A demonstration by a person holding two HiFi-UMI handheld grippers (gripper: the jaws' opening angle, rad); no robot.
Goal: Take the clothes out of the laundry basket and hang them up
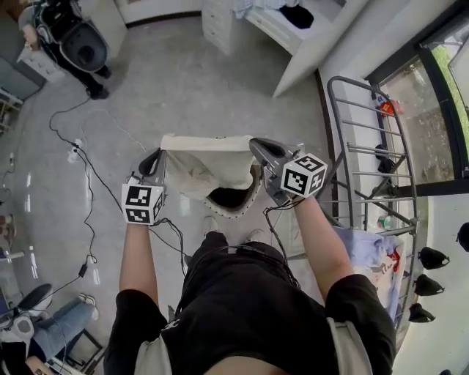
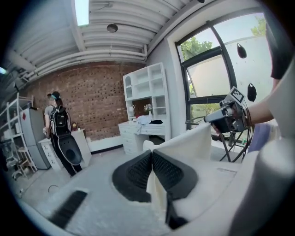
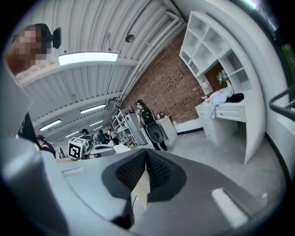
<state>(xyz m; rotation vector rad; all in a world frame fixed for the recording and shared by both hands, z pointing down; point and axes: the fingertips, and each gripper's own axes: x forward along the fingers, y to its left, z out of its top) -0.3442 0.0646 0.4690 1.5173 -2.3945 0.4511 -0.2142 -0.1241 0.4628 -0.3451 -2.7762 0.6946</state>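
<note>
A cream cloth is stretched between my two grippers, held up at chest height over the laundry basket, which shows as a dark opening with a pale rim below it. My left gripper is shut on the cloth's left top corner; in the left gripper view the cream cloth runs out from between the pads toward the other gripper. My right gripper is shut on the right top corner, and a strip of the cloth hangs from its closed jaws.
A grey metal drying rack stands to the right, with a light blue garment draped on its near end. White drawers and a desk stand ahead. Cables trail on the floor at left. A person with a large black bag stands far off.
</note>
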